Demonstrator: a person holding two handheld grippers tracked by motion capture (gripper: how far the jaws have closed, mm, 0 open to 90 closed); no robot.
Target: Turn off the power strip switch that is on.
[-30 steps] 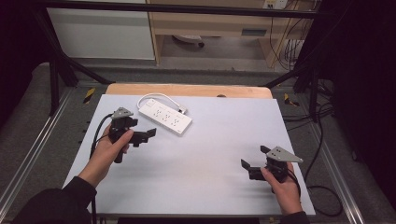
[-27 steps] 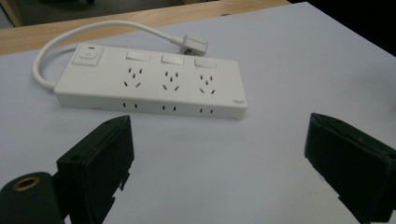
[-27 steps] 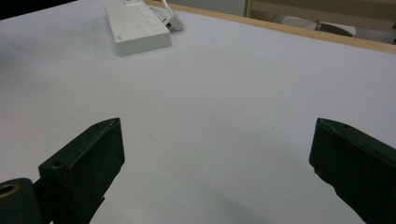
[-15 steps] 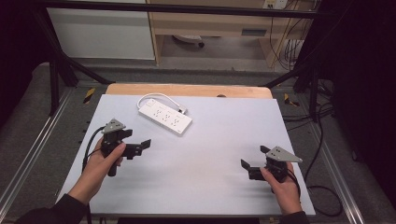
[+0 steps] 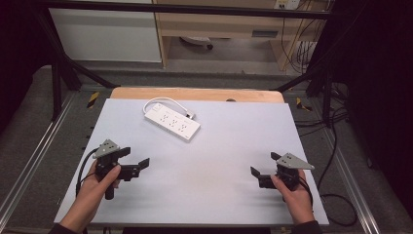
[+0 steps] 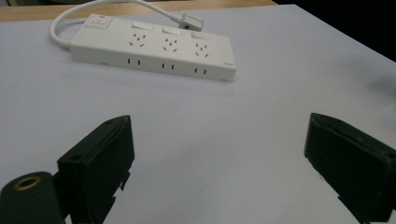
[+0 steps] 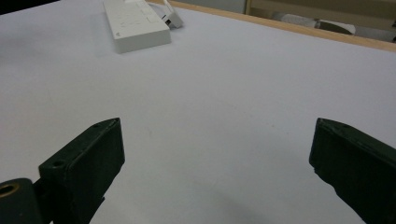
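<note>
a white power strip [image 5: 172,122] is seen lying flat on a pale grey table [image 5: 219,195], with its white cord [image 5: 168,101] looped behind it and the plug [image 6: 190,21] resting just beside its far edge. the left gripper [image 5: 134,163] is held low over the table in a hand [image 5: 95,187], its jaws released and spread wide with nothing between them; the strip lies ahead of these jaws and a little to their left, well apart from them, its row of sockets facing up. the right gripper [image 5: 263,168] is held in the other hand [image 5: 292,192] at the opposite side of the table, its jaws likewise released and empty; from there the strip is seen far ahead and off to the left of the jaws. bare table is all that lies between and directly under each pair of jaws. if the strip is to be picked up, several risks are judged likely: it is long and low, so jaws closed near one end could let it tip or swivel; jaws brought down too steeply could be pressed against the table before the sides are caught; and the looped cord could be snagged or dragged, pulling the strip askew as it is lifted.
</note>
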